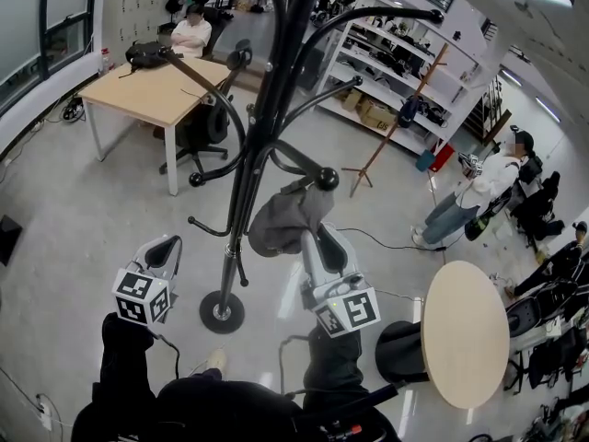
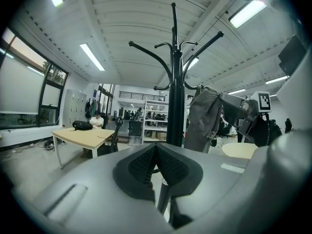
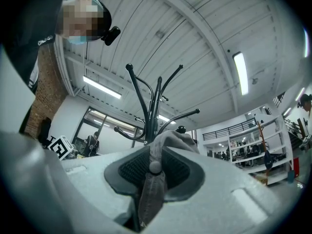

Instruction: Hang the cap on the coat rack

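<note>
1. My right gripper (image 3: 153,161) is clamped shut on the grey cap (image 1: 283,215); its fabric and button are pinched between my pads.
2. From the head view, the cap sits at 3 o'clock of the black coat rack (image 1: 256,145) pole, just beside it. A ball-tipped hook (image 1: 327,178) is at the cap's 1 o'clock; I cannot tell whether they touch.
3. My left gripper (image 2: 156,156) is closed on nothing, at 10 o'clock of the rack's base (image 1: 222,312).

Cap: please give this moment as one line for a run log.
right gripper: jaws shut on cap | cap: close to knobbed hook of coat rack, not yet released | left gripper: jaws shut, empty
</note>
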Demonstrator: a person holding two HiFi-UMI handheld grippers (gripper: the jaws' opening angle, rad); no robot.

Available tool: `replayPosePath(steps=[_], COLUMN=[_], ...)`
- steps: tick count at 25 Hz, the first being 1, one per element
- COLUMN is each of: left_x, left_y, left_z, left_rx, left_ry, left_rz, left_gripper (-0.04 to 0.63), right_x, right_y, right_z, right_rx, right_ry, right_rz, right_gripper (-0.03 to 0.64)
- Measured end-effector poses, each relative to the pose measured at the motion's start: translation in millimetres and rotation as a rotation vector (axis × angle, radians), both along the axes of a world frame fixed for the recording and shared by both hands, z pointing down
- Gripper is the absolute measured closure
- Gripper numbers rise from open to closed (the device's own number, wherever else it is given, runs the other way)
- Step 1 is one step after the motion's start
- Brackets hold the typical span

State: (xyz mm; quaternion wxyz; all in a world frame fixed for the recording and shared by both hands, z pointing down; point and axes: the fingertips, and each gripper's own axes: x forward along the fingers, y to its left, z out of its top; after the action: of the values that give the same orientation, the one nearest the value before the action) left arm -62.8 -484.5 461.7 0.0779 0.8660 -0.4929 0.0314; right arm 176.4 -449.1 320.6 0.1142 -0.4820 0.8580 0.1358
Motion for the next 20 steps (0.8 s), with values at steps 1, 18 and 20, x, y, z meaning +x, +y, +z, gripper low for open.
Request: replayPosePath(steps=[1,18,20], left_x=[-1,-15,-17], left_y=[-1,-17,-19], left_z=[1,6,8], left_rx=[-0.001,-0.006,-0.009], left_ry=[0.000,-0.010,-0.014], left_rz=[-0.002,-0.013,-0.015], left_gripper=[0.594,0.594,0.594], right_x=[-1,-9,-11], right_y=[-2,-27,-29], right_z=[1,22,24], right_rx=[-0.002,-0.039,-0.044], right_ry=[0.001,-0.001,-0.006], right_rz=[0.000,0.009,0.006], right_gripper=[0.537,0.537,0.537])
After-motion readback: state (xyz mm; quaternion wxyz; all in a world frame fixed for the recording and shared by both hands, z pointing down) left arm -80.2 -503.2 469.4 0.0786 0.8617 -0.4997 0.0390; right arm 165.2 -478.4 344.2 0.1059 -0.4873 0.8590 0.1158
